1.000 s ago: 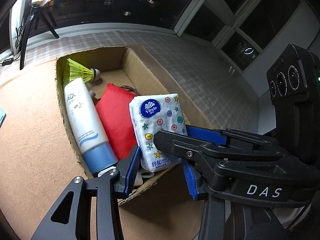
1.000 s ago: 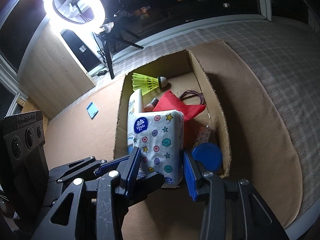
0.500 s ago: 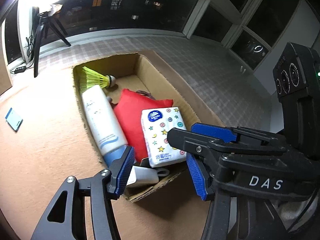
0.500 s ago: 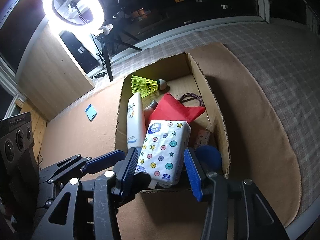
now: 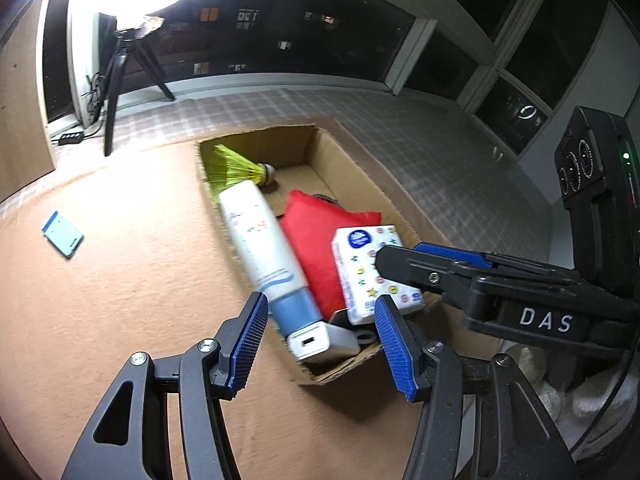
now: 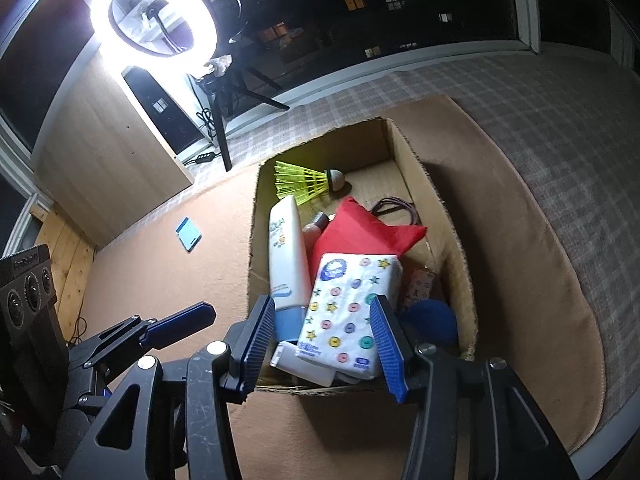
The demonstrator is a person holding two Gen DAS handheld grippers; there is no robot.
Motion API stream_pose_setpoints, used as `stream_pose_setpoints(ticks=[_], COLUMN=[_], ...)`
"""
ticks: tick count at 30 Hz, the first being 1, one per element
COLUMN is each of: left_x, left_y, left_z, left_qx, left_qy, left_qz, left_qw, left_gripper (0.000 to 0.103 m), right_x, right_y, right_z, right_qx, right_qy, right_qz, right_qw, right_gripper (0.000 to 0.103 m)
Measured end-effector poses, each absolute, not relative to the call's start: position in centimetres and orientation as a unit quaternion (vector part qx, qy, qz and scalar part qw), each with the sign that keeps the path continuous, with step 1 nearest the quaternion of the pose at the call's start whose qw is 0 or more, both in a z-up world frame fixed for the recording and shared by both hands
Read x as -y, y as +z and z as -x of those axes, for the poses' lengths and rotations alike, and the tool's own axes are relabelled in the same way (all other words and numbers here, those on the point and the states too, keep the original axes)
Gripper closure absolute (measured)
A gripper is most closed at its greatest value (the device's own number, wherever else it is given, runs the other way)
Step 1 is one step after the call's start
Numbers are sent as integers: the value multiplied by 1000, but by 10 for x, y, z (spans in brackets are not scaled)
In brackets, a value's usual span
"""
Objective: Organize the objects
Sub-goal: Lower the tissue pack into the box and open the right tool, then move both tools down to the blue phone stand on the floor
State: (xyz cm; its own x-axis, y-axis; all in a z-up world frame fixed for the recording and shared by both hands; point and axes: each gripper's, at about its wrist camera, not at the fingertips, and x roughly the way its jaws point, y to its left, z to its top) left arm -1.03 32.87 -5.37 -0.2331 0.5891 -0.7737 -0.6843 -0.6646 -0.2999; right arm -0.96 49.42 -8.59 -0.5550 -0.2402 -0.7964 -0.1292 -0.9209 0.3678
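Tissues in a white star-and-button-printed soft pack [image 6: 352, 312] lie in the open brown cardboard box [image 6: 456, 248] atop a red cloth pouch [image 6: 368, 232], while both the left gripper [image 5: 320, 344] and right gripper [image 6: 324, 340] hover released, touching nothing.

In the brown cardboard box [image 6: 452, 216], a white tissue pack [image 6: 352, 312] dotted with coloured stars and buttons lies at six o'clock of a red pouch [image 6: 360, 232]. A white tube [image 6: 286, 256] with a blue cap sits at nine o'clock of it, a neon-yellow shuttlecock [image 6: 300, 182] at twelve. The mat [image 5: 120, 280] is tan, the card [image 5: 62, 234] light blue.
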Motion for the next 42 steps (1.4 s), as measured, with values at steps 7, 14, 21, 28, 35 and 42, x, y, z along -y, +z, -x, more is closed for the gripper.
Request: stream_pose_setpoints(ticks=[7,14,21,28,35,42], left_x=[-297,-240,-177,-130,-117,-130], left_y=[-52,-59,-67,-77,-98,-126], left_z=[18,33,64,115,169,207], left_qx=[-44,-28,7,54,103,115], left_qy=[792,806,819,825,819,809], left_qz=[471,484,500,511,520,530], left_qw=[386,338,284,235,220,227], left_gripper=[44,44,44,44,45,48], right_x=[-467,-429,-384,-340,-309,-296], right_y=[-83,-81,-83,-88,-114,-147], right_z=[20,38,71,122,187,239], right_qx=[188,172,149,139,165,196], right_qy=[-859,-857,-849,-835,-800,-773], right_qz=[-473,-476,-487,-500,-533,-563], right_qw=[61,94,137,186,218,215], right_gripper=[57,56,56,56,56,56])
